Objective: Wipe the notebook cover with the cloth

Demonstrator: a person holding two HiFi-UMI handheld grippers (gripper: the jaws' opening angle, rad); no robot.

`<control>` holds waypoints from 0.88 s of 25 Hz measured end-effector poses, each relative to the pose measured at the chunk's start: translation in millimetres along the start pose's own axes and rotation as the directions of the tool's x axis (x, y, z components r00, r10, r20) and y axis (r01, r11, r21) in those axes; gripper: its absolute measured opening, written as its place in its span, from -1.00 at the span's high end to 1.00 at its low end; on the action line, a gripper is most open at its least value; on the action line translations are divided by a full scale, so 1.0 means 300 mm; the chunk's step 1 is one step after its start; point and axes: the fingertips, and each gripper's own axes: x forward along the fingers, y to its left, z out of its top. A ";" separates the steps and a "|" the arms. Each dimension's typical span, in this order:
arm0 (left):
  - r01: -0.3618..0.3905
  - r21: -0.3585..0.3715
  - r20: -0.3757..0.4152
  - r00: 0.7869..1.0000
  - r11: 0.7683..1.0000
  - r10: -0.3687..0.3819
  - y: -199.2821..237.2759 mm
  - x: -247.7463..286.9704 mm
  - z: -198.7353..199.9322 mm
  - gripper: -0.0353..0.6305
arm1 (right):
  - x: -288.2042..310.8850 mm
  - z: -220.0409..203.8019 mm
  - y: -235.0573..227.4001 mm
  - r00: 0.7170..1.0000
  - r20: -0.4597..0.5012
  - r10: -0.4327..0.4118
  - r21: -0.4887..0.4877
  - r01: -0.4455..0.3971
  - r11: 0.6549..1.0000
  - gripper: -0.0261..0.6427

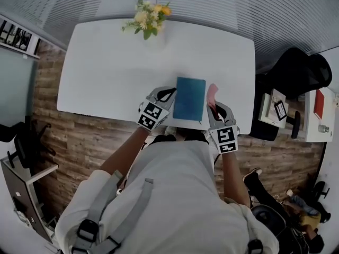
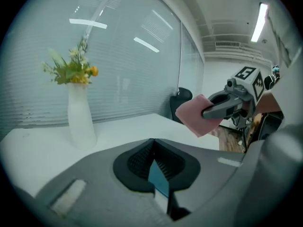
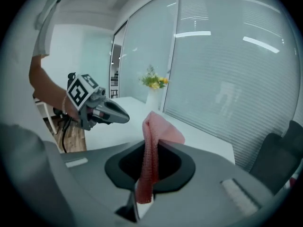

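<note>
My left gripper (image 1: 169,94) is shut on the left edge of a blue notebook (image 1: 189,98), which sits over the front part of the white table (image 1: 106,73). In the left gripper view the notebook's blue edge (image 2: 158,181) shows pinched between the jaws. My right gripper (image 1: 214,106) is just right of the notebook and shut on a pink cloth (image 1: 212,92). The cloth (image 3: 152,148) stands up out of the jaws in the right gripper view. The cloth (image 2: 194,115) is apart from the notebook cover.
A white vase of yellow flowers (image 1: 149,20) stands at the table's far edge; in the left gripper view the vase (image 2: 80,119) is ahead left. A black office chair (image 1: 296,73) and a small side table (image 1: 318,112) are to the right.
</note>
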 end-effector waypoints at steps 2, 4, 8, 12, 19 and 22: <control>-0.005 -0.034 0.088 0.996 0.999 0.008 -0.015 -0.053 0.103 0.89 | -0.034 0.078 -0.031 0.998 0.056 -0.015 0.045 0.013 0.999 0.83; -0.012 -0.056 0.172 0.985 0.998 0.022 -0.029 -0.107 0.204 0.89 | -0.070 0.142 -0.056 0.994 0.105 -0.030 0.080 0.022 0.997 0.83; -0.020 -0.047 0.292 0.956 0.999 0.033 -0.070 -0.207 0.382 0.89 | -0.137 0.271 -0.072 0.981 0.191 -0.041 0.117 0.019 0.993 0.83; -0.033 -0.011 0.367 0.929 0.999 0.035 -0.103 -0.281 0.514 0.89 | -0.207 0.409 -0.076 0.961 0.271 -0.052 0.100 0.026 0.995 0.83; -0.038 -0.011 0.436 0.899 0.999 0.039 -0.150 -0.390 0.664 0.89 | -0.303 0.568 -0.063 0.934 0.355 -0.045 0.107 0.007 0.994 0.83; -0.044 0.000 0.465 0.884 0.999 0.039 -0.155 -0.418 0.704 0.89 | -0.324 0.612 -0.057 0.922 0.384 -0.044 0.115 0.000 0.993 0.84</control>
